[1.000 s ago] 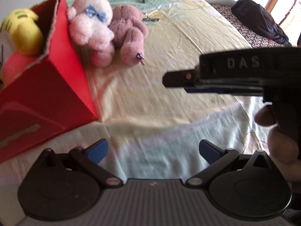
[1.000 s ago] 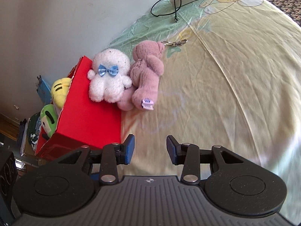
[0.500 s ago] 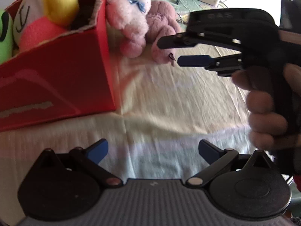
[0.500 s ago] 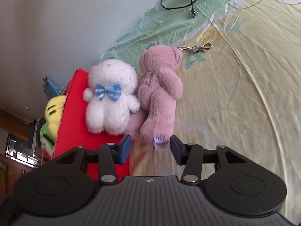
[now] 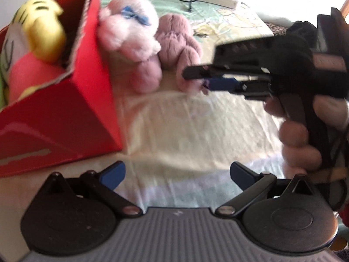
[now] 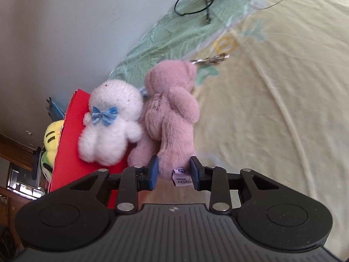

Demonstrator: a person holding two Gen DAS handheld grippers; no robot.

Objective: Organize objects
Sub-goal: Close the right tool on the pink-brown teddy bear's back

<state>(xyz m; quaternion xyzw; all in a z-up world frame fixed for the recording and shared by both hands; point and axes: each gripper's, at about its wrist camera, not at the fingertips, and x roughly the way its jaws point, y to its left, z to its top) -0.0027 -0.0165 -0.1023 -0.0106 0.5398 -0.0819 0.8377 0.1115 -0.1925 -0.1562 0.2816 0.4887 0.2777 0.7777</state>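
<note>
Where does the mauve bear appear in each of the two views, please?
Left wrist: the mauve bear lies upper centre, its leg at the right gripper.
Right wrist: the bear is at centre, one leg between the open fingers.
Shared landmark: the white plush with a blue bow, beside the bear.

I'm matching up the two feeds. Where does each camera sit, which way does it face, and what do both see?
Left wrist: behind the open left tool, facing the red box; a hand shows, holding the right tool.
Right wrist: behind the right tool, its fingers either side of the pink bear.
Shared: bear, white plush, box.
</note>
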